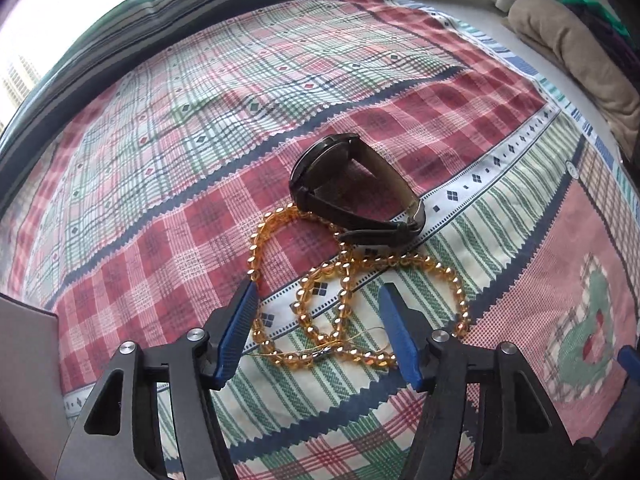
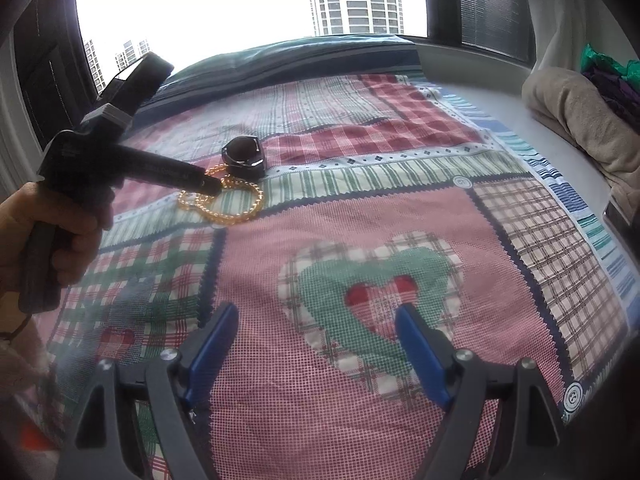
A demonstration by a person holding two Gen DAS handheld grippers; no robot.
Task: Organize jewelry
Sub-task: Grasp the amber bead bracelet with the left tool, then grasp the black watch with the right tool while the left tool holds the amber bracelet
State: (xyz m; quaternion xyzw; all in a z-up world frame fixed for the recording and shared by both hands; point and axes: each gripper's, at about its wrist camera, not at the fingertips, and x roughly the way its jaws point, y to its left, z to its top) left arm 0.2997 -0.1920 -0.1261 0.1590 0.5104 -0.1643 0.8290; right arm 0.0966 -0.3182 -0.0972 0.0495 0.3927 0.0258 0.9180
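no readable brand or label was found; faint pale lettering on the left gripper (image 2: pixel 212 189) arm was too blurred to read. the left gripper (image 1: pixel 316 294) stood released, its 2 blue ribbed fingers (image 1: pixel 236 336) spread to either side of the amber bead necklace (image 1: pixel 340 280), the left pad touching the strand. the beads were round, glossy and translucent, looped on a thin thread. a dark wristwatch (image 1: pixel 352 184) with a round case and smooth leather-like strap lay on its side, resting on the necklace's far loop. both sat on a woven patchwork cloth (image 1: pixel 160 120) of red, green and white plaid. the right gripper (image 2: pixel 316 312) was released and well apart, over a heart motif (image 2: pixel 372 292). a beige folded towel (image 2: pixel 580 120) lay at the cloth's right
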